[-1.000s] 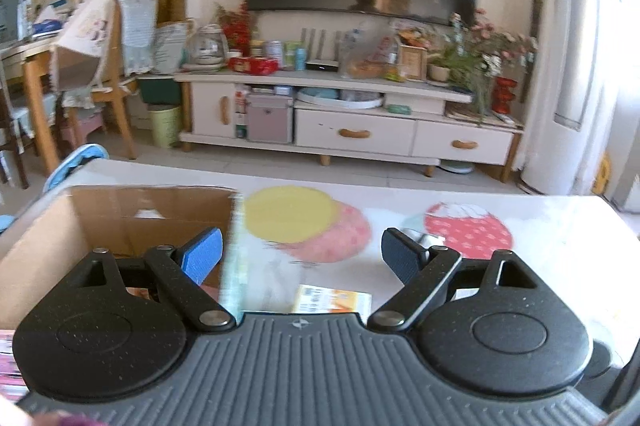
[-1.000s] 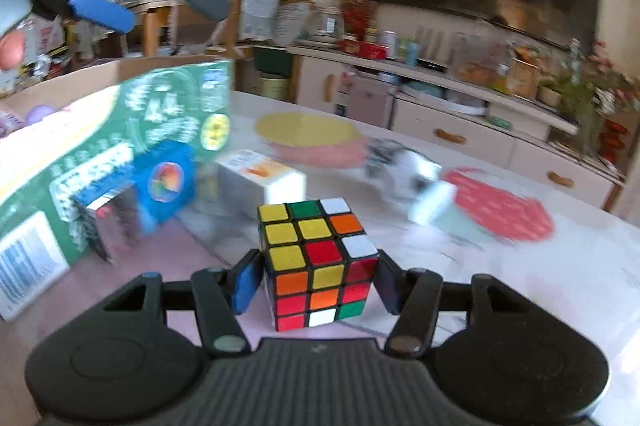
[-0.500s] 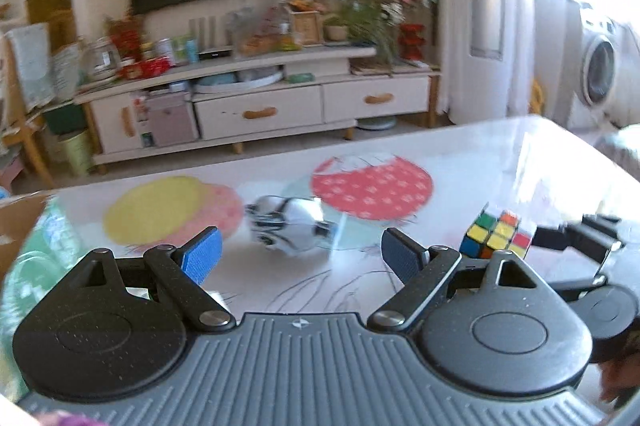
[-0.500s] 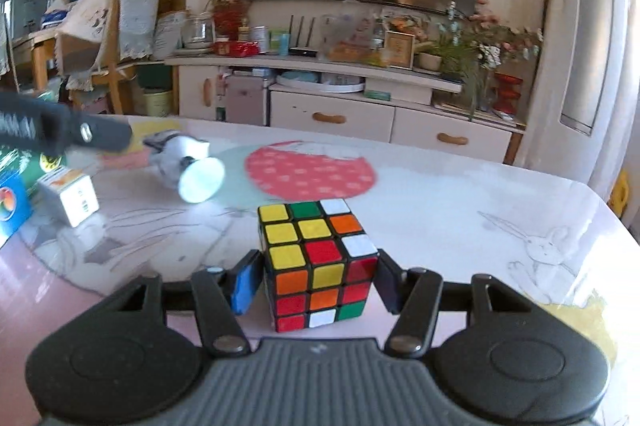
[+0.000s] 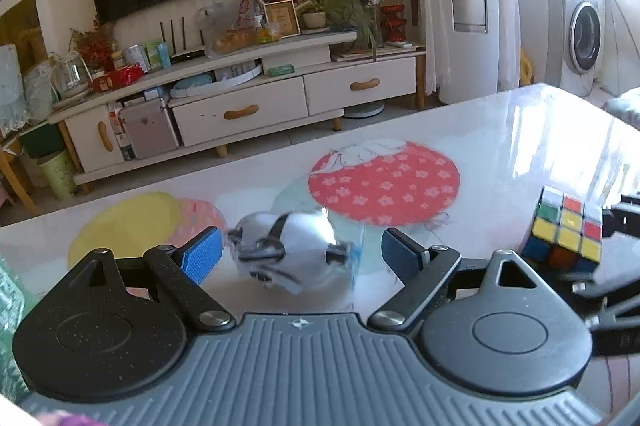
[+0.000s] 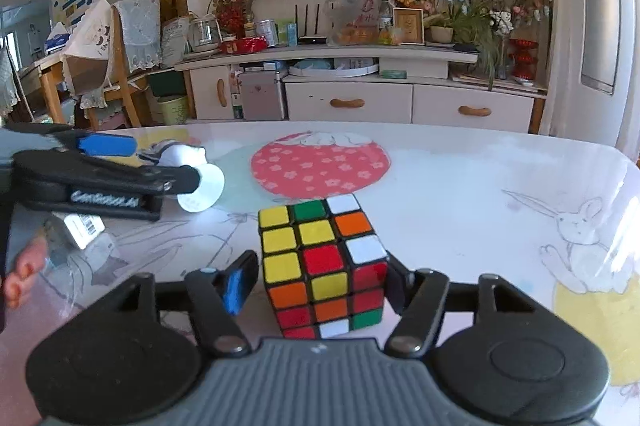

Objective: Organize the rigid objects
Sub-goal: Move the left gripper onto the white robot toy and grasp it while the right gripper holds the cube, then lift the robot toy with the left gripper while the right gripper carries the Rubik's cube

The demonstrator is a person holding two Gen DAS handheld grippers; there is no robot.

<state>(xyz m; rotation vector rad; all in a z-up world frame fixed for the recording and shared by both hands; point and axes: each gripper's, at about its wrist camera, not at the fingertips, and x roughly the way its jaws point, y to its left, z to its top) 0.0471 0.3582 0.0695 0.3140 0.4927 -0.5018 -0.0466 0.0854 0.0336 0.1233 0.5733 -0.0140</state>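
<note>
Tilting down, right hand-held gripper (image 6: pixel 316 286) just opening, cube (image 6: pixel 324 266) btwn

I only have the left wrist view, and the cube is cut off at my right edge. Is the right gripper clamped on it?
Observer: No. The right gripper has just been opening its jaws; the Rubik's cube stands between them, with a gap on one side.
Operator: Anything hidden under my left gripper?
Observer: Yes, the right wrist view shows a small white box with a barcode lying on the table beneath it.
</note>
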